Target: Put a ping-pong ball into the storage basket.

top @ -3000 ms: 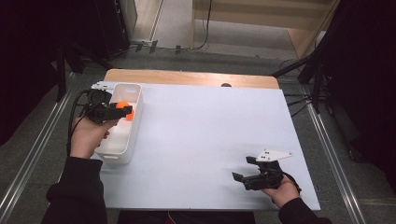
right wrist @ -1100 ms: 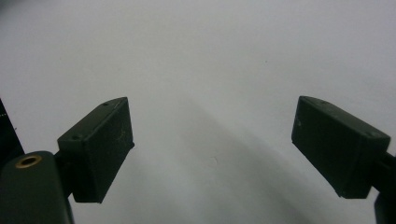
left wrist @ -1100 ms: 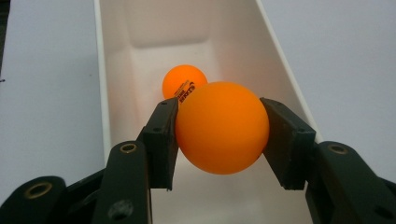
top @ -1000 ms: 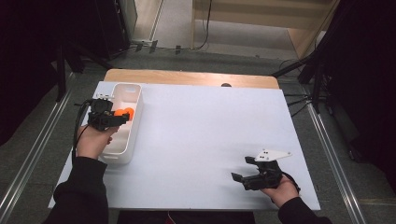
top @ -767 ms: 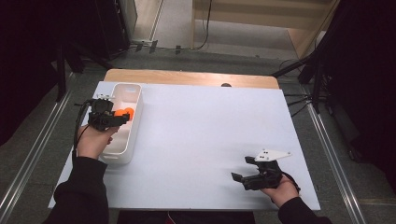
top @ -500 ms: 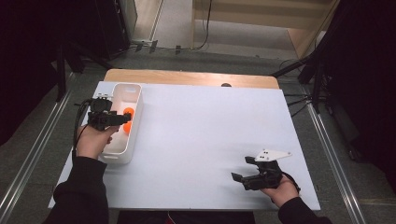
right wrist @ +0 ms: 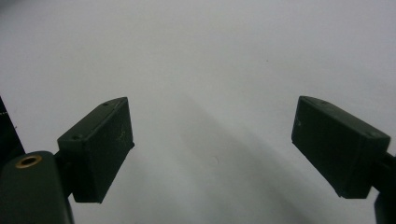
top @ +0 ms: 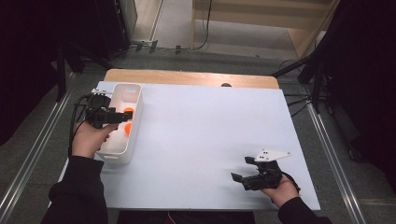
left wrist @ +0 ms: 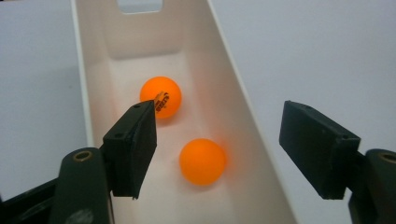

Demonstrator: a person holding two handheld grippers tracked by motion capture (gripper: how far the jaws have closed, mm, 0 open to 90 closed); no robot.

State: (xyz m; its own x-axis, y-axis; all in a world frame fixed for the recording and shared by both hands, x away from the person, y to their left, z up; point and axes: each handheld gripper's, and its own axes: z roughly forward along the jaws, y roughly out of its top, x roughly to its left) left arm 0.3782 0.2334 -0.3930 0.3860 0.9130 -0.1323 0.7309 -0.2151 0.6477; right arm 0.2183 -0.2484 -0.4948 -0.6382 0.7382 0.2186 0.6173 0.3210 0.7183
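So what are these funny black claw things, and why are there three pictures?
A person sits at a white table and holds a grabbing tool in each hand, like big tweezers with two black jaws. One picture comes from a camera high above the table. The other two come from little cameras riding on the tools, so you look out between the jaws.

The left gripper hangs over a long white bin at the table's left side. Two orange balls lie on the bin's floor. Its jaws have just been opening and now stand apart, touching neither ball, so it holds nothing.

The right gripper waits near the table's front right, jaws wide open over bare table, holding nothing.
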